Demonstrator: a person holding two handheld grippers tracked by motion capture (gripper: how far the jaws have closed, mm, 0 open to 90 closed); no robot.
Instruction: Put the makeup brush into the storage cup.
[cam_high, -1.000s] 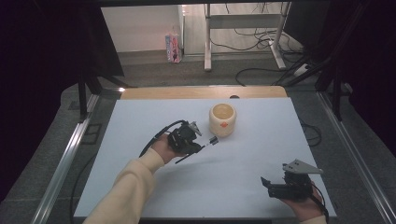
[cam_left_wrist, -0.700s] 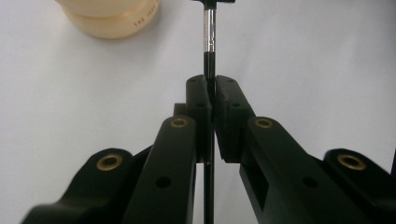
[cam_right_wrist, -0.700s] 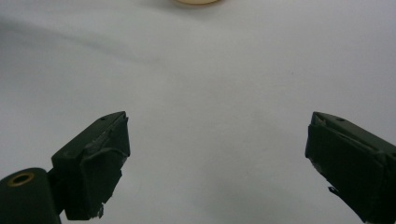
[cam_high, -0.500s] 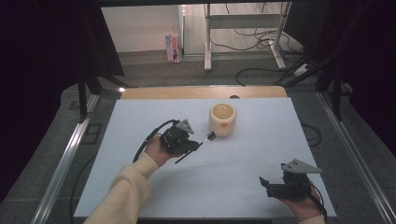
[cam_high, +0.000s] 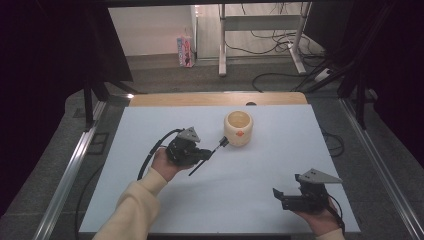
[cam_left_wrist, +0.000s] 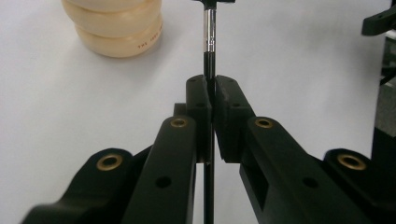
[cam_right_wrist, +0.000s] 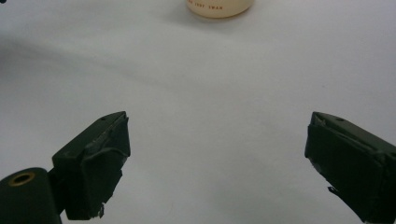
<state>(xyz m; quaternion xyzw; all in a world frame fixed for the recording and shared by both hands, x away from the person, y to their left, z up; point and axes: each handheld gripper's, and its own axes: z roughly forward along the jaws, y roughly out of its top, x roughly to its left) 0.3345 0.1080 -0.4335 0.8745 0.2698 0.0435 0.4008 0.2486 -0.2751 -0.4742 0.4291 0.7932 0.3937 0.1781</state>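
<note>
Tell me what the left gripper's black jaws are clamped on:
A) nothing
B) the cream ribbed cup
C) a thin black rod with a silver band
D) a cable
C: the left gripper is shut on the thin black rod with a silver band, beside the cream ribbed cup.

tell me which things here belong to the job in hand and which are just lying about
In the job:
- left gripper, shut on a thin black brush
- cream pot next to the brush's far end

Lying about:
- pink carton on the floor beyond the table
- right gripper, open and idle
</note>
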